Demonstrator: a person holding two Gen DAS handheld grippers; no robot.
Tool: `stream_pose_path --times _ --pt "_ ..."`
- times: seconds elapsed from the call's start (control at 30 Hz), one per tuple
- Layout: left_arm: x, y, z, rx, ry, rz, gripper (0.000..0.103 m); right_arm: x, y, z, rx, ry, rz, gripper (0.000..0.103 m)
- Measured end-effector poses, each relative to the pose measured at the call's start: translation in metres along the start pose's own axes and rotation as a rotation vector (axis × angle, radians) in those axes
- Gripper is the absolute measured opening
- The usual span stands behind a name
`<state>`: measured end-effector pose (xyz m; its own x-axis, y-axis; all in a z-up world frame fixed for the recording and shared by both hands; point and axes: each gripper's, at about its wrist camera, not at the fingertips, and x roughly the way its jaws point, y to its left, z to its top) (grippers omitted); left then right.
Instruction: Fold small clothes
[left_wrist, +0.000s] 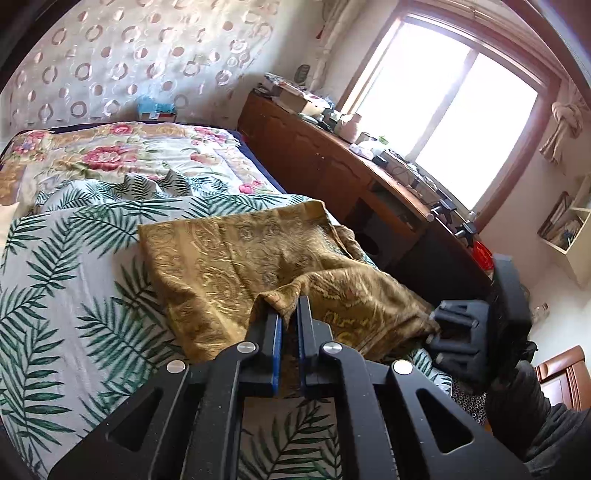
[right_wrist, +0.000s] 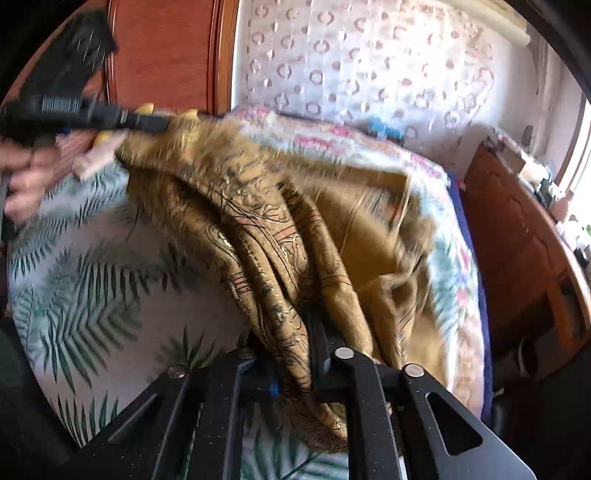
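A golden-brown patterned cloth (left_wrist: 236, 258) lies on the palm-leaf bedspread (left_wrist: 74, 295). My left gripper (left_wrist: 289, 306) is shut on the cloth's near corner and lifts it a little. My right gripper (left_wrist: 436, 332) shows at the right of the left wrist view, gripping another corner of the cloth. In the right wrist view the cloth (right_wrist: 258, 221) hangs bunched between the two grippers; my right gripper (right_wrist: 299, 325) is shut on its hem, and my left gripper (right_wrist: 162, 123) holds the far corner at upper left. This view is blurred by motion.
A floral quilt (left_wrist: 129, 155) covers the far part of the bed. A wooden desk (left_wrist: 314, 147) loaded with clutter runs along the bed's right side under a bright window (left_wrist: 443, 103). A curtained wall (left_wrist: 129, 55) stands behind the bed. A wooden headboard (right_wrist: 166, 48) is at upper left.
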<state>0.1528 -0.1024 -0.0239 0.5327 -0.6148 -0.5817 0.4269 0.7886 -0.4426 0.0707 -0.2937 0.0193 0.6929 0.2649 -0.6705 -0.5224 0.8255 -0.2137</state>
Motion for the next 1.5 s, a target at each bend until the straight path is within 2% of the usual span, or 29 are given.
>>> stream_pose_path --times 0.23,0.3,0.4,0.47,0.53,0.6,0.73,0.83,0.93,1.07,1.27,1.37,1.43,1.5 --pt "-0.003 0.017 0.02 -0.003 -0.018 0.09 0.007 0.007 -0.017 0.074 -0.04 -0.1 -0.022 0.01" --pt "0.0 0.024 0.026 -0.007 -0.014 0.117 0.008 0.022 -0.022 0.095 -0.038 -0.099 -0.004 0.01" --pt "0.009 0.036 0.033 -0.014 0.005 0.158 0.015 0.05 -0.026 0.114 -0.052 -0.069 0.006 0.01" --pt "0.011 0.045 0.035 -0.023 0.01 0.169 0.033 0.069 -0.032 0.124 -0.047 -0.047 0.017 0.011" --pt "0.011 0.055 0.039 -0.031 0.007 0.174 0.041 0.078 -0.038 0.13 -0.022 -0.031 0.018 0.022" --pt "0.013 0.061 0.043 -0.033 0.018 0.179 0.043 0.083 -0.047 0.138 0.018 -0.039 0.019 0.041" --pt "0.023 0.071 0.047 -0.033 0.041 0.164 0.069 0.085 -0.058 0.155 0.059 -0.067 -0.007 0.044" --pt "0.04 0.075 0.045 -0.028 0.086 0.153 0.076 0.082 -0.057 0.157 0.087 -0.087 -0.044 0.044" --pt "0.053 0.08 0.047 -0.022 0.104 0.182 0.076 0.072 -0.054 0.152 0.111 -0.105 -0.078 0.044" --pt "0.067 0.087 0.053 -0.03 0.123 0.194 0.076 0.054 -0.054 0.13 0.15 -0.106 -0.038 0.044" --pt "0.081 0.095 0.057 -0.023 0.137 0.2 0.076 0.058 -0.061 0.096 0.14 0.023 -0.028 0.044" --pt "0.086 0.099 0.058 -0.031 0.139 0.215 0.076 0.076 -0.063 0.078 0.154 0.098 -0.064 0.044" --pt "0.089 0.102 0.057 -0.03 0.14 0.23 0.076 0.087 -0.068 0.075 0.178 0.119 -0.074 0.045" --pt "0.091 0.104 0.056 -0.031 0.143 0.245 0.076 0.099 -0.073 0.075 0.205 0.125 -0.073 0.05"
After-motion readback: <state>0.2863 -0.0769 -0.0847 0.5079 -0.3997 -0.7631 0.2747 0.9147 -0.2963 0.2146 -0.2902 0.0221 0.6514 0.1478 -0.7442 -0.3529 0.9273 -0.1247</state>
